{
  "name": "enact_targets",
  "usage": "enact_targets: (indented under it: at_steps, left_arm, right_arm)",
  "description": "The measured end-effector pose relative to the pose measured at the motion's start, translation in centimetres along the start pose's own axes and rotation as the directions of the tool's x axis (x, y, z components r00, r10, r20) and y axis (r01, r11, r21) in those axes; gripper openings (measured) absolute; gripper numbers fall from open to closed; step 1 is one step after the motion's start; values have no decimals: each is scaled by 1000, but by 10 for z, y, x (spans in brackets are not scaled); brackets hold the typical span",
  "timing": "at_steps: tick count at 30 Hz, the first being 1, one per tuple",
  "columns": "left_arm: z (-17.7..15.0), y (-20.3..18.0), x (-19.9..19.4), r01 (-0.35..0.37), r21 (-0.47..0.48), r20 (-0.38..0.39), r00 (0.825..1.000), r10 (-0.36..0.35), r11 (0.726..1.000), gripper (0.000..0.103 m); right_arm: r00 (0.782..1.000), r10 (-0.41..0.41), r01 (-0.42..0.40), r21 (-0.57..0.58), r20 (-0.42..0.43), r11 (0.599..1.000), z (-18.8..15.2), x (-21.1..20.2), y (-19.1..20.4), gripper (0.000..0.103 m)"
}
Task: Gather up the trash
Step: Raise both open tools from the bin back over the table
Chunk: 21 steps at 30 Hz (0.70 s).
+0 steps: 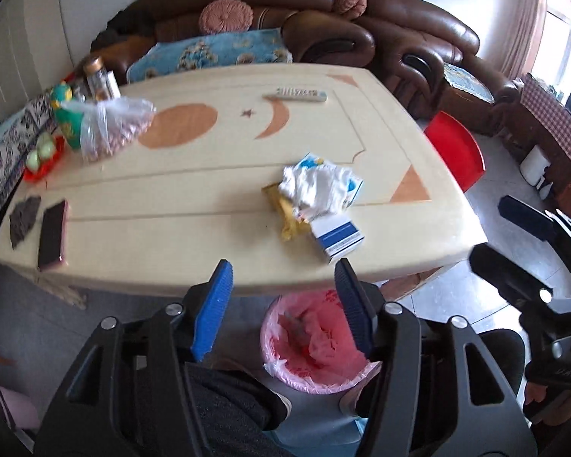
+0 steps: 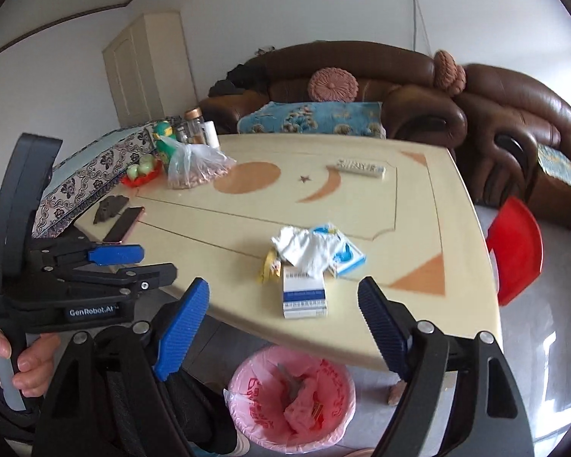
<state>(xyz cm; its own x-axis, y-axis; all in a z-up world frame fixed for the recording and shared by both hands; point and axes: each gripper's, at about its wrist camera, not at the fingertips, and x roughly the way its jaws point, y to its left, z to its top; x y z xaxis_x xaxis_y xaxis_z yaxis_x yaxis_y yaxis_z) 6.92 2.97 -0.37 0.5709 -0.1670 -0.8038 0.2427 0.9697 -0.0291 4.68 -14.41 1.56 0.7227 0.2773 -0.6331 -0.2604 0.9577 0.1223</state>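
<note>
A pile of trash lies near the table's front right: crumpled white tissue [image 1: 316,188] [image 2: 302,251], a yellow wrapper [image 1: 285,213] [image 2: 270,264], a blue-and-white box [image 1: 337,238] [image 2: 304,297] and a light blue carton [image 2: 348,259]. A bin with a pink bag [image 1: 312,346] [image 2: 289,400] stands on the floor below the table edge and holds some trash. My left gripper [image 1: 283,278] is open and empty above the bin. My right gripper [image 2: 283,301] is open and empty, just short of the box. The left gripper also shows in the right wrist view [image 2: 133,262].
The cream table [image 1: 217,175] [image 2: 361,198] also carries a remote [image 1: 295,94], a phone [image 1: 52,234], a dark cloth [image 1: 23,219], a plastic bag of nuts [image 1: 110,129], a green bottle [image 1: 66,118] and jars. A red stool [image 1: 455,148] and brown sofa [image 1: 361,30] stand behind.
</note>
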Motion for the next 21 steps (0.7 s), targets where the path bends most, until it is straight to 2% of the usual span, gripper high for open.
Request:
enact_targets:
  at_steps: [8, 16, 21]
  left_arm:
    - [11, -6, -2, 4, 34, -28, 1000, -3, 999, 56]
    - [30, 3, 30, 29, 4, -110, 994, -28, 1000, 55]
    - [41, 6, 62, 69, -5, -175, 982, -68, 998, 55]
  right_arm:
    - [999, 29, -29, -9, -32, 1000, 17, 1, -3, 79]
    - [997, 26, -28, -25, -76, 999, 33, 20, -25, 79]
    - [992, 39, -39, 7, -118, 999, 45, 42, -54, 79]
